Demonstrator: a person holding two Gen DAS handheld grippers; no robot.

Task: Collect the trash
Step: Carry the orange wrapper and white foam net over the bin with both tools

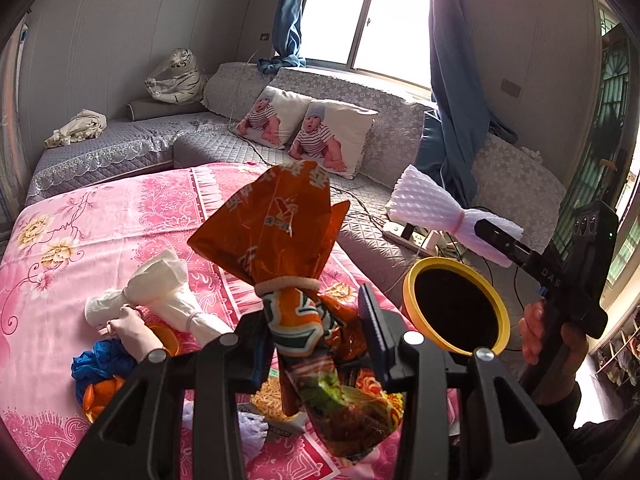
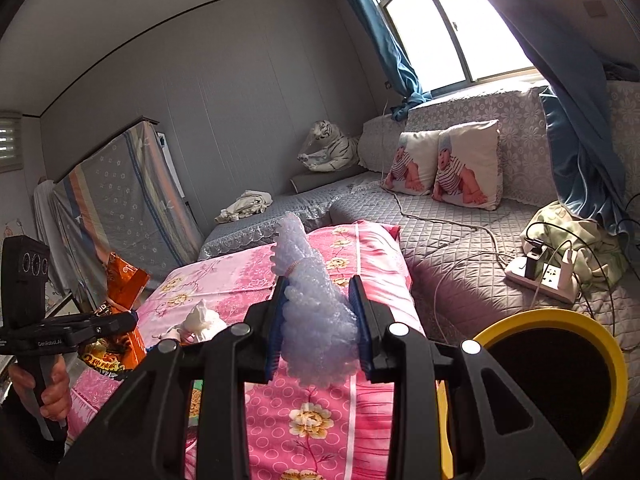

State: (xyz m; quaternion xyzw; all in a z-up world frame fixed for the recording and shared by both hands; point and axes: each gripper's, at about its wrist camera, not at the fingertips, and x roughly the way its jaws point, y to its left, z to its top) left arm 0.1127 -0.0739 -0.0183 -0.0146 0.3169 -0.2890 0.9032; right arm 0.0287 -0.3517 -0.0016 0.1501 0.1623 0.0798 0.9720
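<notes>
An orange instant-noodle wrapper [image 1: 280,236], cinched with a rubber band, was gripped between the jaws of the left gripper [image 1: 316,340] and was held in the air above the pink floral bedspread [image 1: 100,224]. A white foam fruit net [image 2: 312,320], also banded, was clamped between the jaws of the right gripper [image 2: 318,336], likewise above the bedspread. A yellow-rimmed bin [image 1: 456,308] with a dark interior was seen just beside the bedspread's edge, near both grippers. More trash was left lying on the bedspread: a white paper bundle [image 1: 160,296], a blue plastic bag [image 1: 100,364] and orange peel [image 1: 98,398]. A bare hand [image 1: 132,330] was resting on the bedspread, touching the paper bundle. Beyond the bedspread, a grey quilted sofa [image 1: 224,148] with two baby-print cushions [image 1: 308,128] was visible.
</notes>
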